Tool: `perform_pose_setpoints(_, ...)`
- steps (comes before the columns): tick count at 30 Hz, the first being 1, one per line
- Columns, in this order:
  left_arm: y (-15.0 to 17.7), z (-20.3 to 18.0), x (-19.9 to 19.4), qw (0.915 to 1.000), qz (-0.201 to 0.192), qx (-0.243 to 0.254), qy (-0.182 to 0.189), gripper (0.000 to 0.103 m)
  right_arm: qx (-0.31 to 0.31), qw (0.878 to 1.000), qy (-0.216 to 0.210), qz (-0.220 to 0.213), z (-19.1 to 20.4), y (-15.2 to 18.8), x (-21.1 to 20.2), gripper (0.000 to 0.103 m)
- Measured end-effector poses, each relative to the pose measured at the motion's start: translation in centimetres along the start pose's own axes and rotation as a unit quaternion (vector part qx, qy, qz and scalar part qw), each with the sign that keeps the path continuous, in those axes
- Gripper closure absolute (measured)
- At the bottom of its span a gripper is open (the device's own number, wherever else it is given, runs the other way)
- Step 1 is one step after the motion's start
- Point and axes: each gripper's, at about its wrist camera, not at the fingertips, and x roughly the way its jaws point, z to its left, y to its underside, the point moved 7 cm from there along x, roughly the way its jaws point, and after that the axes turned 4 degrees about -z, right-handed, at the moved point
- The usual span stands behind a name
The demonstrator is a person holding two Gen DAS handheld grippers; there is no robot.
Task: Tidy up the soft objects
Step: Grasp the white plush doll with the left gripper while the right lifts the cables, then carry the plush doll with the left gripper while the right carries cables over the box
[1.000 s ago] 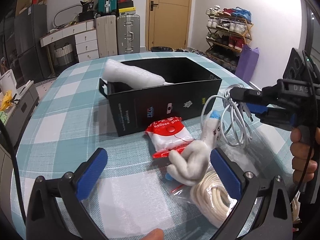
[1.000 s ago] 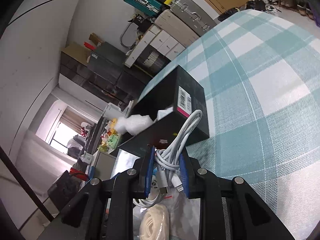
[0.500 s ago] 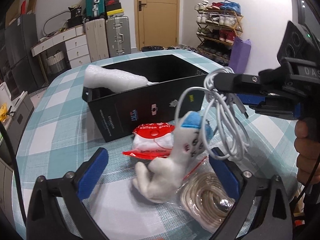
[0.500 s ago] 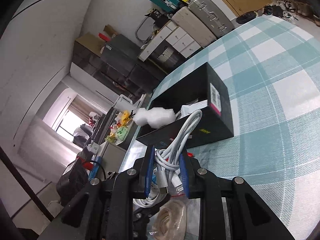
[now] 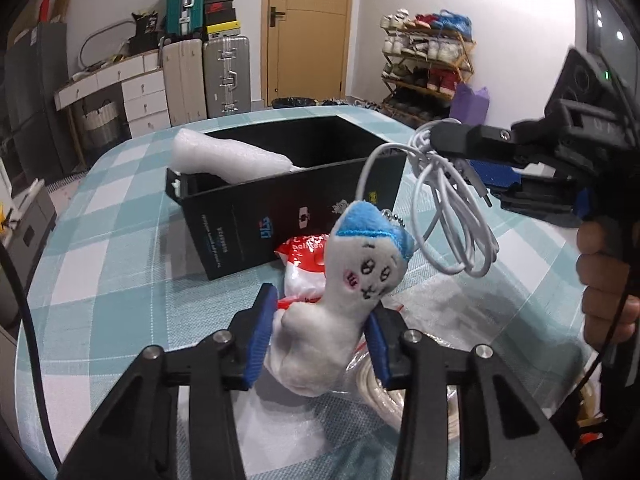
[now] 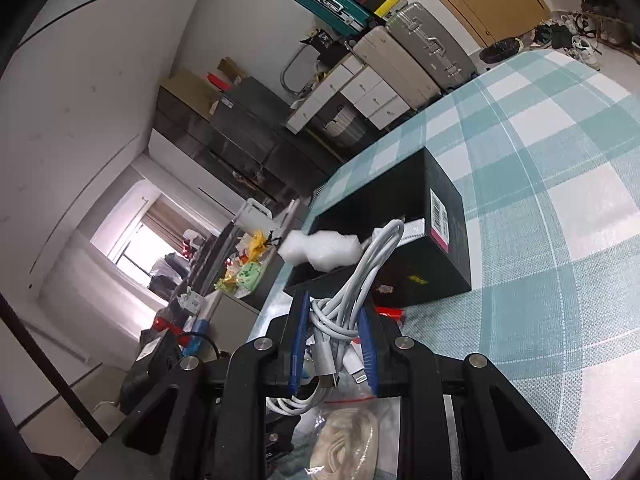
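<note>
On the checked table, near the black box, your left gripper has just closed snugly on the soft, light, squashy toy, so hold its fat middle, while your right gripper pinches the floppy white cable.

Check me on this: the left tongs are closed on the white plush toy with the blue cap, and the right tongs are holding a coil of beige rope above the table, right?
Not quite. The left tongs are closed on the plush toy, but the right tongs hold a bundle of white charging cables, not rope. The beige rope lies bagged on the table below. The right wrist view shows it.
</note>
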Motion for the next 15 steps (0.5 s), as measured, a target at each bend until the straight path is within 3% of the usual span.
perform_pose_setpoints(15, -2.6, 3.7, -2.8, 0.9949, -0.048, -0.088, 0.007, 0.062, -0.045, 0.999, 0.007, -0.018, 2.0, -1.4, -0.6, 0.080)
